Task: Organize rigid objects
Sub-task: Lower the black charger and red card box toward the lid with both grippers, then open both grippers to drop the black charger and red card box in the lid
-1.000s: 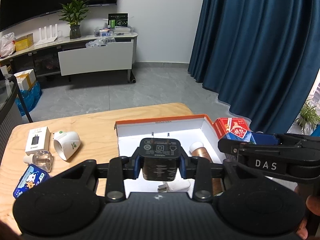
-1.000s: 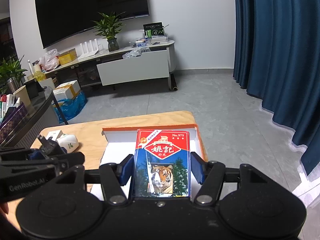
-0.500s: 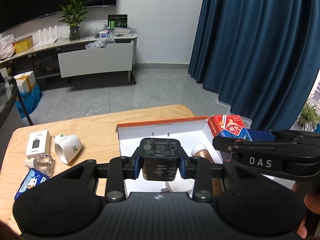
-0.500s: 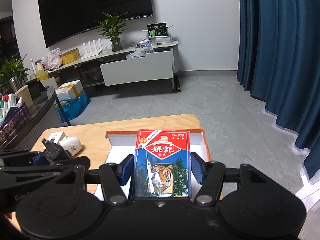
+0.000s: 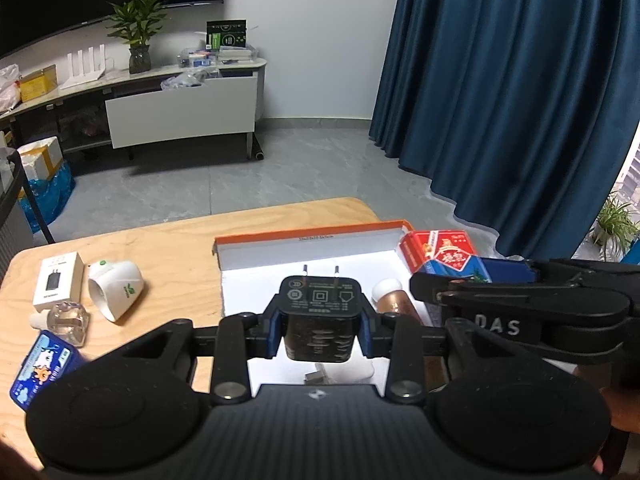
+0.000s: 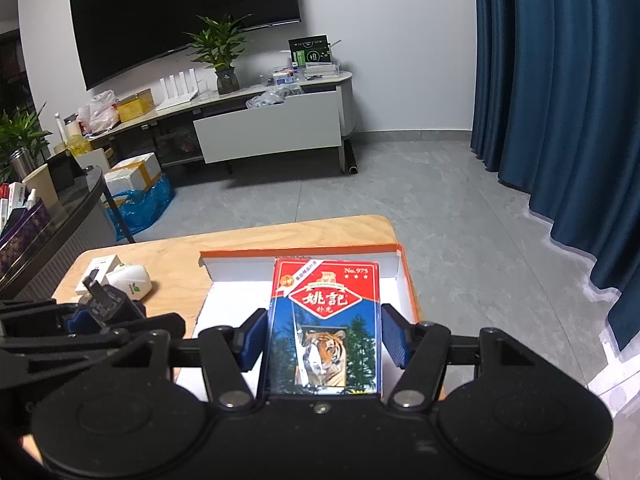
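Left wrist view, near to far: left gripper (image 5: 320, 330) pinches a black charger plug (image 5: 319, 318) between its blue pads, prongs pointing forward, held above the open tray (image 5: 308, 245), an orange-rimmed, white-floored box on the wooden table (image 5: 176, 248). Against the frames a second back, little has changed: both grips are unchanged, and the view has only drifted slightly, so the tray's far wall sits a bit lower in frame. Neither load is released yet; I judge both are poised for placing in the tray. Under the plug, a small white piece and a metal bit lie on the tray floor; a copper-bodied bottle with white cap (image 5: 390, 298) lies just to the right. Right gripper (image 6: 324, 338), jaws spread wide around a card box (image 6: 325, 322) printed with a tiger, pads pressing its long sides, hovers over the tray's right half. Open white floor shows at the tray's far end and left side. Tray's right rim lies near the table's right edge, with bare floor beyond. Left of the tray, well apart: white adapter (image 5: 115, 289), small white carton (image 5: 58, 278), clear bottle (image 5: 66, 318), blue packet (image 5: 42, 366).
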